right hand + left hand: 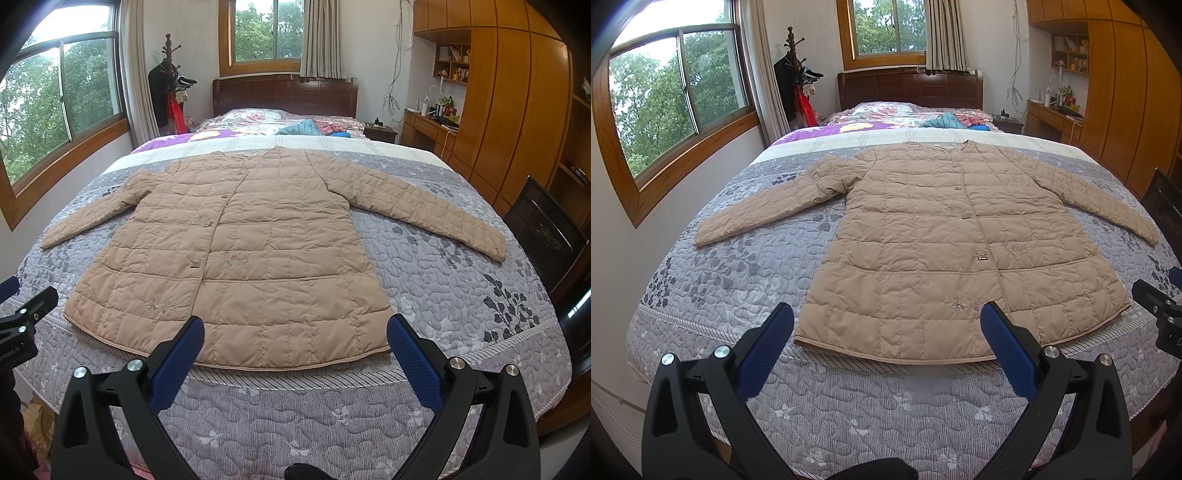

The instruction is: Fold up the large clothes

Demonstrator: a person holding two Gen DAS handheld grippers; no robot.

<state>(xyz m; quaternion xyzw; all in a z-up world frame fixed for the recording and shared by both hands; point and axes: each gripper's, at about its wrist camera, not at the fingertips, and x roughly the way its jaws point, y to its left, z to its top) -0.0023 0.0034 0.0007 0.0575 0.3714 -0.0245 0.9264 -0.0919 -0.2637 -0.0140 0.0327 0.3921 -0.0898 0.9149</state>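
Note:
A tan quilted coat (923, 236) lies flat and buttoned on the bed, front up, collar far, hem near, both sleeves spread out to the sides. It also shows in the right wrist view (251, 243). My left gripper (886, 314) is open and empty, held above the near hem toward the coat's left half. My right gripper (295, 325) is open and empty, above the near hem toward the coat's right corner. The right gripper's edge shows in the left wrist view (1160, 310), and the left gripper's edge in the right wrist view (26, 314).
The bed has a grey floral quilt (738, 280). Folded clothes and bedding (942, 120) lie near the dark headboard (908, 86). A coat stand (794, 74) and windows are on the left, wooden wardrobes (517, 122) and a dark chair (546, 236) on the right.

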